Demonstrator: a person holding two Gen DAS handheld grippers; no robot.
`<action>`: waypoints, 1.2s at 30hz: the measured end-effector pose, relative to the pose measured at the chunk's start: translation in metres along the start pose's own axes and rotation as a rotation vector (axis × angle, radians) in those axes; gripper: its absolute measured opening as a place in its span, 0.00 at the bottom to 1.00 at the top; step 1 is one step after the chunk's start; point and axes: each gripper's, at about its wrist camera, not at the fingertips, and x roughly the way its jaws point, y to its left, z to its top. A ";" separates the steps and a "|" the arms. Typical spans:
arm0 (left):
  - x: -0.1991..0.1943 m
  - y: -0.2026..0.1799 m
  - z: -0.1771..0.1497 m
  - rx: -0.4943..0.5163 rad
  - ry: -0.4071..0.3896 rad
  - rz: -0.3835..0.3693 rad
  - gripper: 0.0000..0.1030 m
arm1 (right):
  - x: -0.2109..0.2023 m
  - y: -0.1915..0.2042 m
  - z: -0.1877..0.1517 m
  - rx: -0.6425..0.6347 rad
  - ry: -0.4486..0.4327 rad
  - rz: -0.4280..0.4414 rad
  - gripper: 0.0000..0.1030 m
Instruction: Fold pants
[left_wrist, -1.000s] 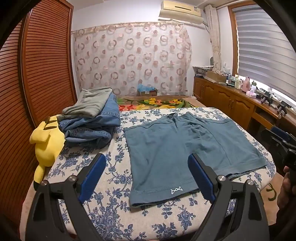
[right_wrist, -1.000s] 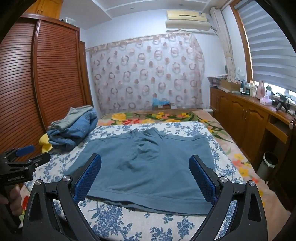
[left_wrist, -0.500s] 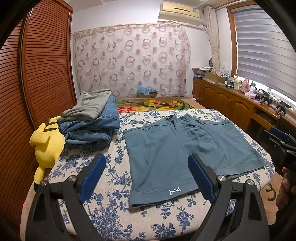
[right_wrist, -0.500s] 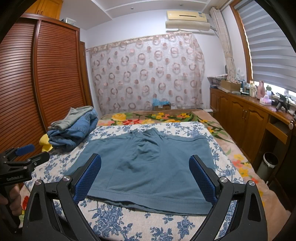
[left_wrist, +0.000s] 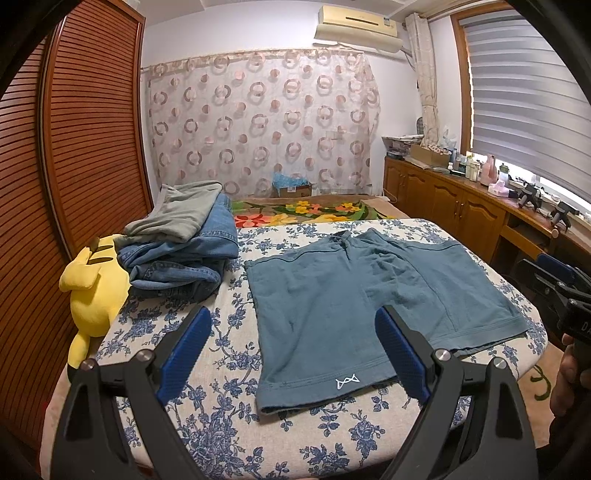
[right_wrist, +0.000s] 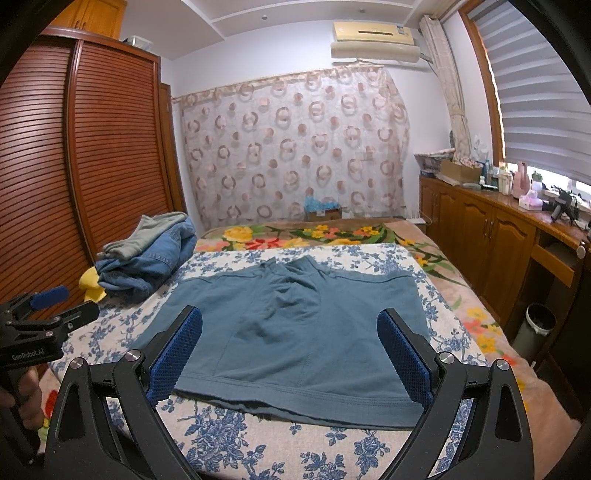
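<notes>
1. At the left of the left wrist view, folded jeans (left_wrist: 181, 266) sit by a yellow plush toy (left_wrist: 92, 295); we leave them.
2. The blue pants (left_wrist: 354, 306) lie flat mid-frame on the floral bed (left_wrist: 207, 417).
3. Both the left hand-held gripper (left_wrist: 291, 354) and the right hand-held gripper (right_wrist: 290, 354) hang wide open, holding nothing.
4. The pants look soft, light and limp, so we judge the hem corners and waistband the best places to pinch.

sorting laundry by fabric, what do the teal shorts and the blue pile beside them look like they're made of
Teal shorts: looks like soft matte cotton jersey or sweatshirt knit; it lies limp, with stitched hems and no sheen. Blue pile: likely denim, judging by the faded indigo, thick stiff folds and heavy seams. The grey garment on top looks like soft knit.
</notes>
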 end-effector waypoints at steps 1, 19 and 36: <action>0.000 0.000 0.000 0.000 -0.001 -0.001 0.89 | 0.000 0.000 0.000 0.001 0.000 0.000 0.95; -0.010 -0.007 0.004 0.005 -0.004 -0.001 0.89 | 0.001 0.001 -0.001 0.000 -0.002 0.000 0.95; -0.014 -0.012 0.004 0.006 -0.003 -0.008 0.89 | 0.002 0.000 -0.003 0.000 -0.002 0.000 0.95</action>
